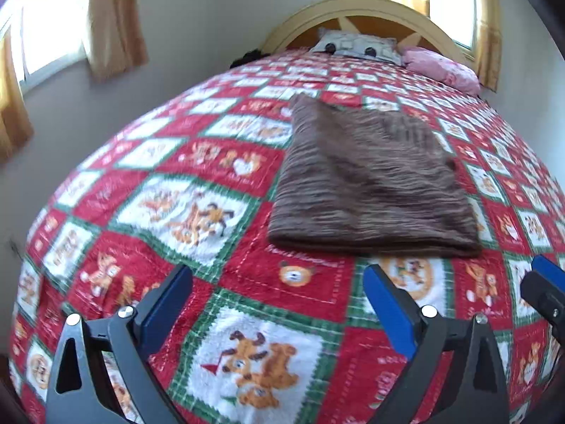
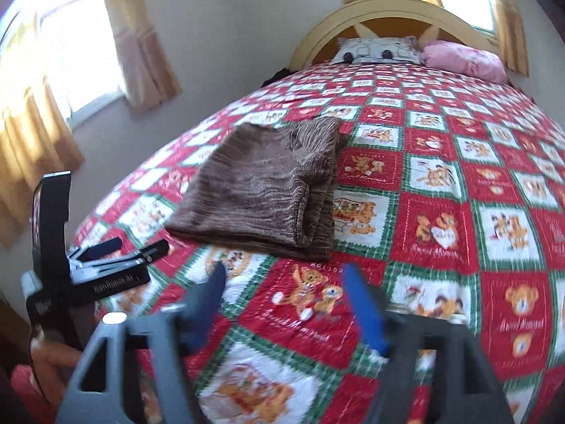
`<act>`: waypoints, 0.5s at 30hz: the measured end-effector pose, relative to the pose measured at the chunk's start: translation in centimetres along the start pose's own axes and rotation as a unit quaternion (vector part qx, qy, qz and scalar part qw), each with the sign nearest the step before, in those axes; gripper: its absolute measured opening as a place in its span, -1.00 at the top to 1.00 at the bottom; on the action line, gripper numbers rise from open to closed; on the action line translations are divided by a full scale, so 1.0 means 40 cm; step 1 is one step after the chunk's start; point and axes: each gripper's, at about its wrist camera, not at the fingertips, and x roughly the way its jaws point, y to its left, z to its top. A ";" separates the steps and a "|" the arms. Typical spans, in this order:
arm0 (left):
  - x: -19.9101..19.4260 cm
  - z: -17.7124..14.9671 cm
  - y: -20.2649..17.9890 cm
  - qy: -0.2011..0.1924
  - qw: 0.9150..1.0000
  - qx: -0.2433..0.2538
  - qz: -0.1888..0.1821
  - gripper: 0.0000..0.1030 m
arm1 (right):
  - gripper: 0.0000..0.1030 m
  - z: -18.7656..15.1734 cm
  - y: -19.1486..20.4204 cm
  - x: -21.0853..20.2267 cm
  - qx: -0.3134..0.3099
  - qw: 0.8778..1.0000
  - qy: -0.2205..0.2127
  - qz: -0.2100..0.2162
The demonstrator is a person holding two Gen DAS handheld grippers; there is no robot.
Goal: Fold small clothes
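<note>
Both hand-held grippers, left (image 1: pixel 279 304) and right (image 2: pixel 286 300), were wide open and held nothing, while the brown cloth (image 1: pixel 370 183) lay folded flat on the bed (image 1: pixel 176 212) just ahead of them, so the folding looked done.

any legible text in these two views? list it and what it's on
"Sweet Moment", roughly: script on the red squares of the bedspread; blurred, reading uncertain.
White print on the left gripper body: blurred, unreadable.
Brown folded garment: no text visible.
</note>
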 end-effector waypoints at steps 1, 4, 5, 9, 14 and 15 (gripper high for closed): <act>-0.016 -0.002 -0.014 -0.005 1.000 0.010 0.008 -0.97 | -0.42 -0.004 0.006 -0.005 0.003 1.000 0.001 -0.002; -0.053 -0.009 -0.030 -0.019 1.000 0.019 0.013 -1.00 | -0.42 -0.013 0.011 -0.016 0.015 1.000 0.010 -0.008; -0.063 -0.010 -0.033 -0.024 0.999 0.019 0.010 -1.00 | -0.42 -0.016 0.010 -0.023 0.021 1.000 0.011 -0.011; -0.101 -0.017 -0.043 -0.037 0.999 0.025 -0.008 -1.00 | -0.42 -0.037 0.007 -0.050 0.037 0.999 0.017 -0.034; -0.117 -0.037 -0.053 -0.021 0.999 0.011 -0.030 -1.00 | -0.42 -0.067 0.004 -0.068 0.051 0.996 0.045 -0.056; -0.119 -0.036 -0.053 -0.016 0.999 0.000 -0.035 -1.00 | -0.42 -0.072 0.003 -0.073 0.054 0.996 0.048 -0.058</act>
